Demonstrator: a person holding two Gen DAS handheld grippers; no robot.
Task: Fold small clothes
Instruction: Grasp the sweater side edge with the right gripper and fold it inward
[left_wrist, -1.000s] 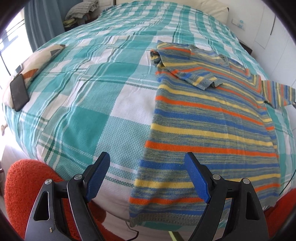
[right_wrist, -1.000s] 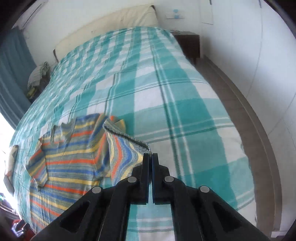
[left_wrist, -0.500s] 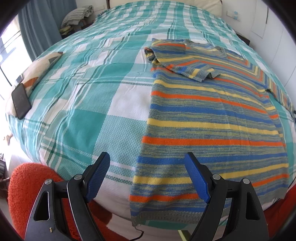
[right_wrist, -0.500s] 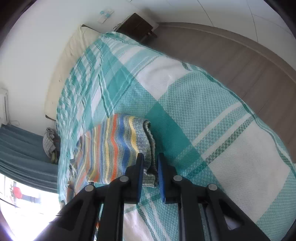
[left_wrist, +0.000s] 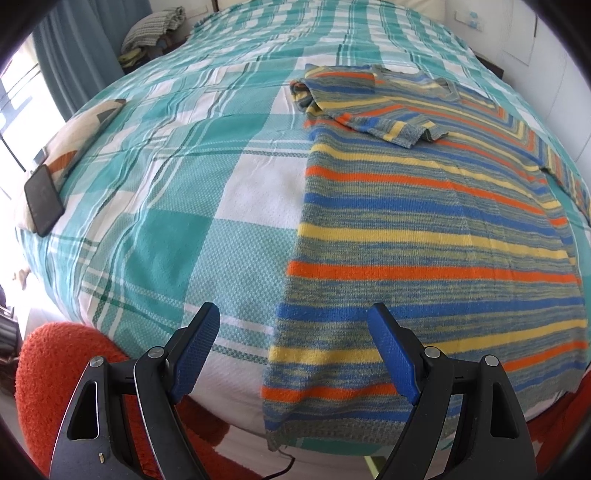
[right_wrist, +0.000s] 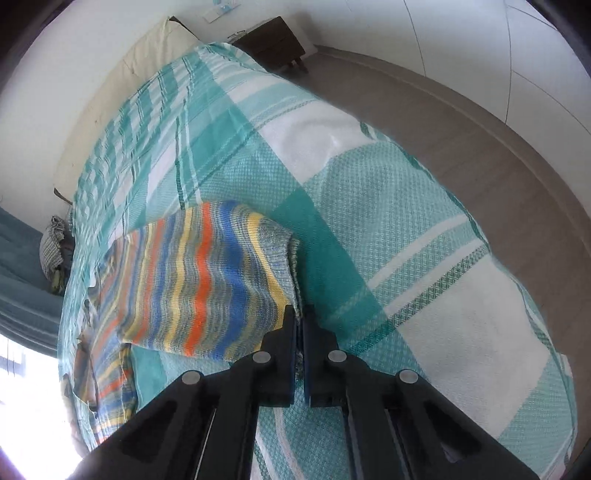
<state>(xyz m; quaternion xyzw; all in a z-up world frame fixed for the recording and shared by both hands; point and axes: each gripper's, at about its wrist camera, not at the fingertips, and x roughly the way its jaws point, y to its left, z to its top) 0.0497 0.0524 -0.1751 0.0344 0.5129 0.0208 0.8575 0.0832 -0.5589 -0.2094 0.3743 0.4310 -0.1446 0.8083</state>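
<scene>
A striped knit sweater (left_wrist: 424, 229) in blue, orange and yellow lies flat on the teal plaid bed (left_wrist: 177, 192), its hem at the near edge. Its left sleeve (left_wrist: 391, 125) is folded in across the chest. My left gripper (left_wrist: 295, 350) is open and empty, hovering above the hem's left corner. My right gripper (right_wrist: 300, 325) is shut on the cuff of the other sleeve (right_wrist: 207, 280), which is lifted off the bedspread (right_wrist: 388, 229).
A black phone (left_wrist: 43, 199) lies on a cushion at the bed's left edge. An orange rug (left_wrist: 62, 369) lies below the near edge. A dark nightstand (right_wrist: 273, 44) and wooden floor (right_wrist: 480, 133) lie to the right. Folded clothes (left_wrist: 155, 29) sit at the far left.
The right gripper, slightly parted half a second ago, has closed on the sleeve cuff and lifted it. The left gripper has moved in closer to the hem, still open.
</scene>
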